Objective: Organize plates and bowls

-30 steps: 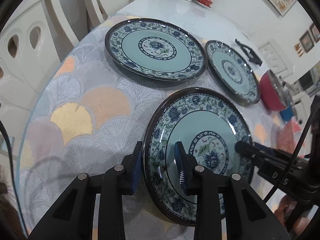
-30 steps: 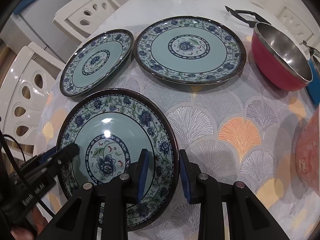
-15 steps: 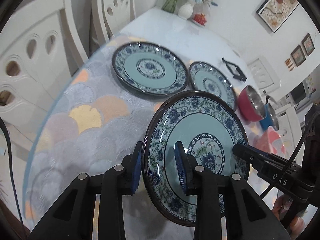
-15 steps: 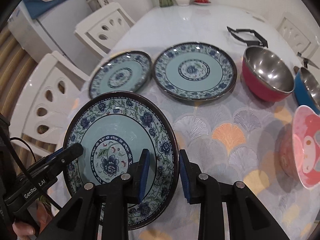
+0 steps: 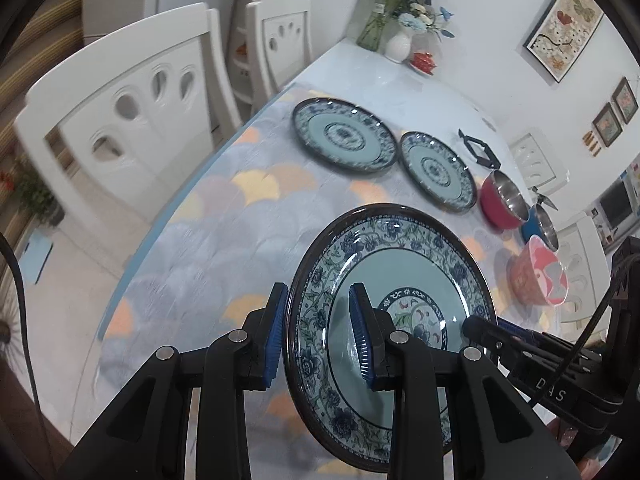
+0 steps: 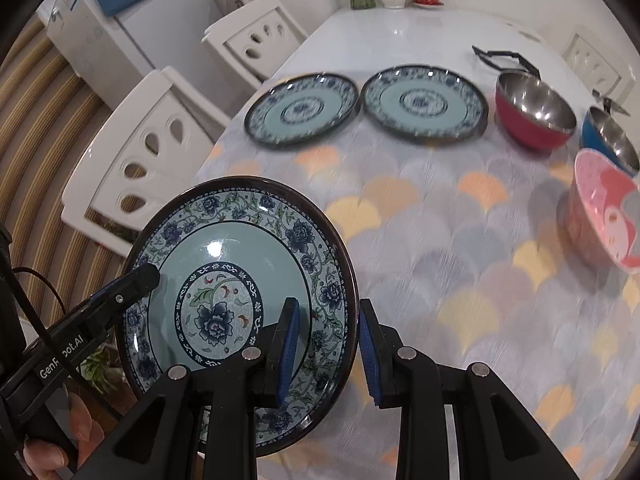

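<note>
1. Lifted since the earlier frames, the held plate (image 5: 400,300) now hangs clear above the surface (image 5: 224,240), carried between both claws.
2. Left claw (image 5: 318,334) and right claw (image 6: 326,350) each pinch an opposite rim, blue pads clamped over the edge.
3. Glazed ceramic reads stiff, fairly heavy, slick and breakable; the raised rim is the sensible hold.
4. Beyond it, 2 matching plates (image 6: 302,110) lie flat side by side.
5. Farther right stand a red bowl (image 6: 534,114), a blue bowl (image 6: 610,136) and a pink bowl (image 6: 604,210).
</note>
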`<state>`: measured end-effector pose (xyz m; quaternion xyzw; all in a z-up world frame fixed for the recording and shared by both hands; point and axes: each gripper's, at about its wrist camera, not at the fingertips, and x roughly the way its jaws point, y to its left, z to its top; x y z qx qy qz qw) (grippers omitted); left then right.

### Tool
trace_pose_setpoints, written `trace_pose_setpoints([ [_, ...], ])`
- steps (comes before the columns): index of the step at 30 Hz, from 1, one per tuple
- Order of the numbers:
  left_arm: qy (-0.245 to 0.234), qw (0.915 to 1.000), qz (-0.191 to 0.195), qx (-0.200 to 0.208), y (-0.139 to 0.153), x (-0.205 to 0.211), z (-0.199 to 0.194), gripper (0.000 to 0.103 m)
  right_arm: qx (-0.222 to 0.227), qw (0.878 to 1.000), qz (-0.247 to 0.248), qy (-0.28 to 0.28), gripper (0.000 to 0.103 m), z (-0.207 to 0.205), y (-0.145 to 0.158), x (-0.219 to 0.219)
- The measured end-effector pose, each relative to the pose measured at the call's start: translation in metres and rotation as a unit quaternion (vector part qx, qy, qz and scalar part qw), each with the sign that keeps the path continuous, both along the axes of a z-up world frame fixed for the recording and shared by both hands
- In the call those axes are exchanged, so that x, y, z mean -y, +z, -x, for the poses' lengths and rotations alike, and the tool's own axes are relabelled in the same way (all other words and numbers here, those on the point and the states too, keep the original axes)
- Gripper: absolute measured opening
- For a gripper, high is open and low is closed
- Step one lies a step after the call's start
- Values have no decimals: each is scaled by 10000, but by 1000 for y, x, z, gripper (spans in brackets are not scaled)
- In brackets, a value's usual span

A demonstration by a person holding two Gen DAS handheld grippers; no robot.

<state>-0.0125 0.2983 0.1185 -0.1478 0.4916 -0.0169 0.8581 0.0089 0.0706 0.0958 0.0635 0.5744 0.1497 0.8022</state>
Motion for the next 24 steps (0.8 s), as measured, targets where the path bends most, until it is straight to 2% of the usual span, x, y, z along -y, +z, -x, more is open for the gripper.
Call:
trace_pose_setpoints([
  [7,-13,10000,-52,-46,-16,-3,19,28,-68,9998,167,68,29,20,-19,-7],
  [14,-24,9995,103,-308,-56,-12,8,28,-235,9987,428,163,29,16,-49,-17],
  [20,-218,9990,152,-361,-70,-16,-6,28,-321,9979,539,188,29,4,-65,-23],
  [24,-247,9977,430,-462,-78,-20,-14,28,-276,9972,676,192,29,1,-69,-24],
])
